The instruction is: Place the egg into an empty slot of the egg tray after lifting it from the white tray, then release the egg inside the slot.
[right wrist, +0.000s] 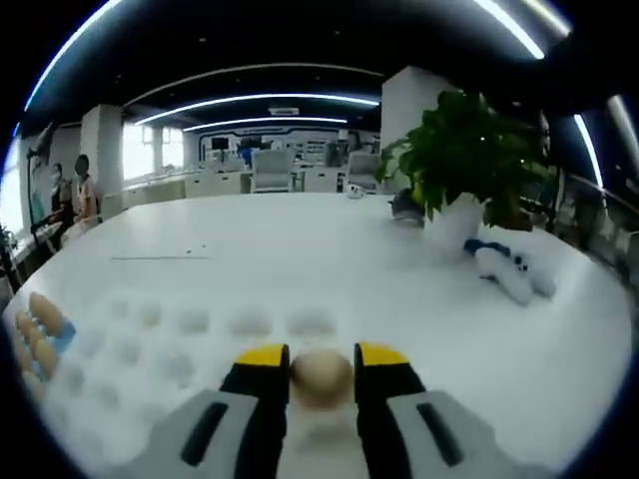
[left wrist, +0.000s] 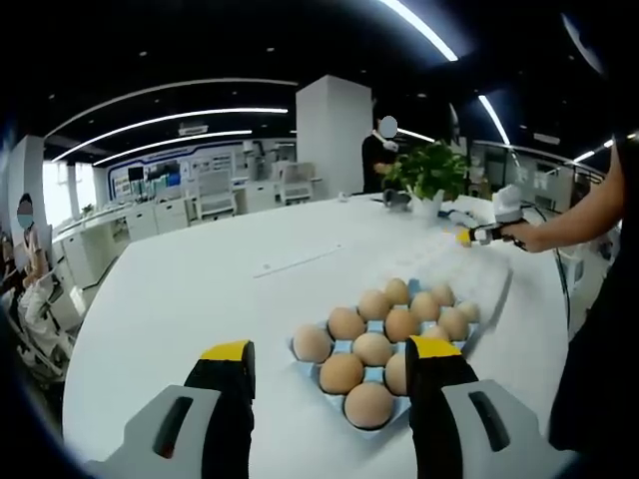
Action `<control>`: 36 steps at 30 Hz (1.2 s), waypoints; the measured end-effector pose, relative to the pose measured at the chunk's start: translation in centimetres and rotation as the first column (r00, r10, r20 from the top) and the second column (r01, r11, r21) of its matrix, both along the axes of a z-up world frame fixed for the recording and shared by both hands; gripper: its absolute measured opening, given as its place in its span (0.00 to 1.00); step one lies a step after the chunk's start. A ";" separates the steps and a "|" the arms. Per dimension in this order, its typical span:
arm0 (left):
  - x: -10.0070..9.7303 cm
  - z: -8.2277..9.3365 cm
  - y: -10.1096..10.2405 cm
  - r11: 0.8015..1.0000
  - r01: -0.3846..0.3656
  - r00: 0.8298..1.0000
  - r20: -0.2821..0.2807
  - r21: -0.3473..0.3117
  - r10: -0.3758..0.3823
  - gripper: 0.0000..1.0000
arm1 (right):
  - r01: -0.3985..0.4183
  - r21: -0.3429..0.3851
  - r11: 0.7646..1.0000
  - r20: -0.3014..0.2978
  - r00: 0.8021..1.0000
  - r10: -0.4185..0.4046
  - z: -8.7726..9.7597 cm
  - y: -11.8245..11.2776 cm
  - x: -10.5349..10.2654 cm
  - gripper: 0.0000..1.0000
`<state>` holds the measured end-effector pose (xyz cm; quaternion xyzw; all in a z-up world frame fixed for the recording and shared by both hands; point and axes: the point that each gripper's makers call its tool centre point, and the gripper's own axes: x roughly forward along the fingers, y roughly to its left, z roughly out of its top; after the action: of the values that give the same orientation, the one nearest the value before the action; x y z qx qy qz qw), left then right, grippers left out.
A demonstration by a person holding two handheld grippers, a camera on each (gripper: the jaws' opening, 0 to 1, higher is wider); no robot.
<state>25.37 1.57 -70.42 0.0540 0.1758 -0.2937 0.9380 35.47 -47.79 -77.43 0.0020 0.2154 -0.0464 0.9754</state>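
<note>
Because the egg (right wrist: 321,376) must go up out of the white tray (right wrist: 190,349), the right tool (right wrist: 321,361) pinches it, while the left tool (left wrist: 329,364) (jaws wide apart) waits by the blue egg tray (left wrist: 300,361).

Potted plant (right wrist: 464,150), white table (right wrist: 300,249)

A wide white table (left wrist: 200,289) spread ahead of the jaws; beyond it stood a white pillar (left wrist: 334,135) and rows of desks (left wrist: 215,195); curved ceiling lights (right wrist: 260,100) glowed on a dark ceiling; a potted plant (right wrist: 464,160) sat ahead, right of the jaws; bright windows (right wrist: 135,150) lay far left.
</note>
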 end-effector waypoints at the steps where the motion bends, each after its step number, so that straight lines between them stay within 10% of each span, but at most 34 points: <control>1: 0.0 0.1 0.0 1.000 -0.001 1.000 0.002 0.001 0.001 0.61 | -0.002 -0.017 1.000 0.003 1.000 0.002 0.0 0.0 0.1 0.27; 27: -0.3 -0.2 0.6 1.000 -0.017 1.000 -0.003 -0.001 0.017 0.61 | 0.000 0.053 0.999 0.073 0.997 -0.004 2.0 -0.3 -0.4 0.27; 36: -0.2 0.0 0.5 1.000 -0.013 1.000 0.002 -0.001 0.013 0.61 | -0.091 0.099 0.991 0.147 0.986 0.076 4.8 4.5 -0.1 0.27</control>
<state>25.17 2.03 -70.44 0.0526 0.1749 -0.2875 0.9402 35.33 -43.28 -72.59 0.0478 0.1470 0.0060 0.9880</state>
